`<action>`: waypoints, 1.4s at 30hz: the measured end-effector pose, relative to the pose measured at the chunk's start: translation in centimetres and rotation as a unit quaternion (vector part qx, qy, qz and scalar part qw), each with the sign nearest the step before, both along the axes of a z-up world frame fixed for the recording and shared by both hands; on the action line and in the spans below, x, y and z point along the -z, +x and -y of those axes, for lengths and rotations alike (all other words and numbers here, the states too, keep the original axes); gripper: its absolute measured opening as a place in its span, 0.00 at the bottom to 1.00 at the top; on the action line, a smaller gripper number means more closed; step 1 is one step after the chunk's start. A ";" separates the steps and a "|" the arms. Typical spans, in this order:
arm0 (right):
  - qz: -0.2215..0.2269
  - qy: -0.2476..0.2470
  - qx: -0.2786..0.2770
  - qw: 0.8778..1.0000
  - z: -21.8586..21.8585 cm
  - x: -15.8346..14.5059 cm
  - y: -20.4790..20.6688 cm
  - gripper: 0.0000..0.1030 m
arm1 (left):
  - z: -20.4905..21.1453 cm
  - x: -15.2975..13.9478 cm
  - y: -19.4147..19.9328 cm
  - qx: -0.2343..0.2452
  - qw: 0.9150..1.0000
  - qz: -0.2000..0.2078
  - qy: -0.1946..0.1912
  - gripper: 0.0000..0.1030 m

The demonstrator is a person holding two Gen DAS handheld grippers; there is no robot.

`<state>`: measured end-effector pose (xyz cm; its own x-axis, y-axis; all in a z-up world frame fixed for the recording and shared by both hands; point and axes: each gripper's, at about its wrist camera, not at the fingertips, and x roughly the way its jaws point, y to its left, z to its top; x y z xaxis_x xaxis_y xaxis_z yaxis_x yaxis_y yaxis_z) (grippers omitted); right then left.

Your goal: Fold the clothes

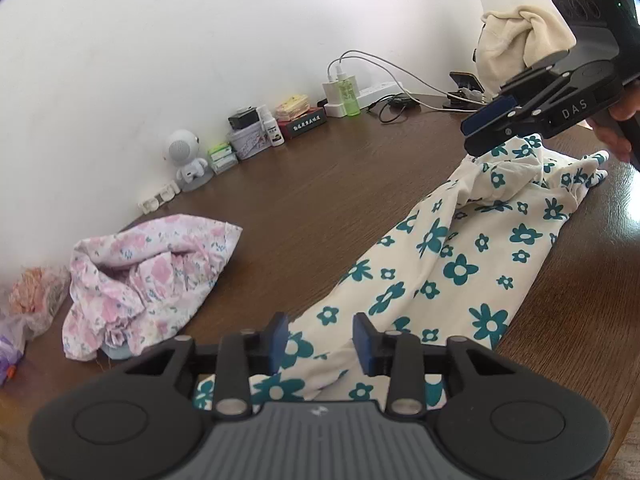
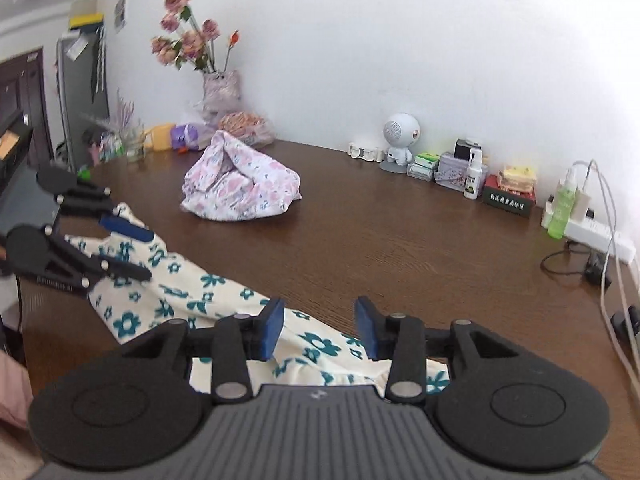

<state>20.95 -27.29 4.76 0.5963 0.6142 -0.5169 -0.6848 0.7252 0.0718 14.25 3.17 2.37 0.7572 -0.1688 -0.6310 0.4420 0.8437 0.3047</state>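
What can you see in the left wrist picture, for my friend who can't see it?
A long cream cloth with teal flowers lies stretched across a brown wooden table, with the left gripper over its near end, jaws open. The right gripper hovers at the far end. A crumpled pink flowery cloth sits to the left.

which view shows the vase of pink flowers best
The right wrist view: the vase of pink flowers stands whole against the wall at the table's far end. The left wrist view does not show it at all.
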 end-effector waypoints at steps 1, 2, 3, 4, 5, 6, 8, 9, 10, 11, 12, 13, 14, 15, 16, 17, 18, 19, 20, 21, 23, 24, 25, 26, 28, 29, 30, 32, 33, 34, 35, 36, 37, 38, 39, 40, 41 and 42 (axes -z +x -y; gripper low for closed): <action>-0.016 0.015 0.007 1.000 -0.1 0.5 0.6 0.39 | -0.5 0.2 -0.1 -0.003 1.000 -0.005 -0.004 0.30; -0.030 0.015 0.012 0.999 -0.3 1.2 1.0 0.39 | -1.0 0.3 -0.4 -0.004 1.000 -0.008 -0.009 0.30; -0.043 0.014 0.018 0.999 -0.4 1.9 1.4 0.39 | -1.5 0.3 -0.8 -0.003 1.000 -0.010 -0.013 0.30; -0.052 0.009 0.022 0.998 -0.5 2.6 1.6 0.39 | -2.0 0.3 -1.2 0.000 1.000 -0.009 -0.015 0.33; -0.059 0.009 0.023 0.998 -0.5 3.1 1.6 0.39 | -2.4 0.2 -1.8 0.003 1.000 -0.004 -0.010 0.36; -0.064 0.009 0.024 0.998 -0.4 3.6 1.6 0.39 | -2.7 0.1 -2.3 0.003 1.000 0.004 0.002 0.45; -0.066 0.009 0.034 0.997 -0.1 4.0 1.4 0.41 | -3.2 0.1 -3.0 -0.001 0.999 0.019 0.032 0.58; -0.066 0.009 0.040 0.997 0.0 4.1 1.4 0.44 | -3.4 0.2 -3.1 -0.002 0.999 0.024 0.047 0.59; -0.066 0.009 0.046 0.997 0.2 4.1 1.4 0.46 | -3.6 0.3 -2.9 -0.004 0.998 0.024 0.062 0.59; -0.065 0.010 0.052 0.996 0.3 4.1 1.4 0.47 | -3.7 0.5 -2.8 -0.006 0.997 0.024 0.078 0.59; -0.066 0.010 0.054 0.996 0.3 4.2 1.4 0.47 | -3.8 0.7 -2.6 -0.007 0.995 0.025 0.093 0.58; -0.066 0.008 0.056 0.996 0.3 4.2 1.4 0.47 | -3.7 0.9 -2.3 -0.006 0.994 0.027 0.107 0.55; -0.067 0.007 0.059 0.996 0.2 4.3 1.4 0.47 | -3.6 1.2 -2.0 -0.005 0.992 0.028 0.122 0.50; -0.067 0.006 0.060 0.996 0.1 4.3 1.3 0.47 | -3.5 1.5 -1.7 -0.001 0.990 0.030 0.136 0.37; -0.067 0.005 0.061 0.996 0.1 4.4 1.2 0.47 | -3.4 1.8 -1.4 0.002 0.988 0.031 0.149 0.16; -0.069 0.005 0.063 0.996 0.1 4.5 1.1 0.47 | -3.3 2.0 -1.2 0.002 0.986 0.037 0.160 0.10; -0.070 0.006 0.064 0.995 0.1 4.6 1.1 0.47 | -3.2 2.1 -1.0 -0.001 0.985 0.047 0.166 0.10; -0.072 0.006 0.065 0.995 0.1 4.8 1.0 0.47 | -3.1 2.2 -0.9 -0.004 0.983 0.059 0.173 0.10; -0.071 0.002 0.067 0.995 0.2 4.9 0.8 0.47 | -3.1 2.3 -0.8 -0.007 0.981 0.068 0.180 0.10; -0.070 -0.002 0.069 0.995 0.2 5.0 0.7 0.47 | -3.1 2.5 -0.8 -0.009 0.980 0.070 0.186 0.10; -0.067 -0.007 0.072 0.995 0.2 5.5 0.4 0.47 | -3.3 3.1 -0.8 -0.004 0.980 0.061 0.191 0.10; -0.065 -0.010 0.073 0.995 0.3 5.7 0.2 0.47 | -3.3 3.4 -0.8 -0.003 0.980 0.052 0.193 0.12; -0.063 -0.009 0.075 0.995 0.3 5.8 0.2 0.48 | -3.4 3.6 -0.9 -0.003 0.980 0.047 0.193 0.14; -0.062 -0.007 0.075 0.995 0.4 5.9 0.0 0.48 | -3.5 3.6 -1.1 -0.005 0.981 0.045 0.190 0.15; -0.060 -0.004 0.075 0.995 0.6 5.9 -0.3 0.48 | -3.9 3.1 -1.4 -0.018 0.984 0.041 0.172 0.35; -0.057 -0.001 0.075 0.996 1.0 5.6 -0.5 0.48 | -4.3 2.5 -1.7 -0.025 0.987 0.041 0.155 0.40; -0.054 0.002 0.075 0.996 1.3 5.4 -0.8 0.49 | -4.7 1.8 -2.0 -0.028 0.990 0.041 0.135 0.44; -0.041 0.011 0.089 0.995 2.6 4.5 -1.4 0.49 | -5.4 0.3 -2.7 -0.032 0.994 0.043 0.094 0.45; -0.035 0.015 0.097 0.995 3.2 4.1 -1.6 0.49 | -5.7 -0.4 -2.9 -0.035 0.996 0.047 0.072 0.46; -0.027 0.019 0.110 0.993 3.9 3.7 -1.8 0.50 | -5.8 -1.0 -3.1 -0.035 0.997 0.052 0.051 0.47; -0.020 0.023 0.123 0.992 4.7 3.3 -1.9 0.50 | -5.8 -1.6 -3.2 -0.034 0.997 0.055 0.031 0.47; -0.015 0.023 0.138 0.990 5.3 3.1 -1.8 0.50 | -5.6 -2.1 -3.1 -0.031 0.998 0.059 0.011 0.47; -0.010 0.022 0.154 0.988 5.8 2.9 -1.6 0.50 | -5.2 -2.4 -2.9 -0.027 0.998 0.062 -0.002 0.47; -0.008 0.020 0.167 0.986 6.3 2.8 -1.4 0.50 | -4.6 -2.4 -2.6 -0.024 0.998 0.065 -0.003 0.48; -0.010 0.018 0.180 0.983 6.6 2.8 -1.0 0.50 | -4.0 -2.3 -2.3 -0.021 0.998 0.067 0.000 0.48; -0.015 0.015 0.194 0.981 6.9 2.8 -0.6 0.52 | -3.4 -2.0 -1.8 -0.020 0.998 0.066 0.002 0.48; -0.026 0.016 0.208 0.978 7.4 3.2 0.0 0.53 | -2.9 -1.6 -1.3 -0.019 0.998 0.059 0.002 0.48; -0.037 0.016 0.222 0.974 7.9 3.5 0.7 0.54 | -2.4 -1.2 -0.8 -0.018 0.998 0.053 0.002 0.48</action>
<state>21.61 -35.23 1.25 0.7687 0.3203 -0.5537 -0.2955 0.9455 0.1367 13.43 5.57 3.60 0.8254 -0.1369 -0.5477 0.3757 0.8574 0.3518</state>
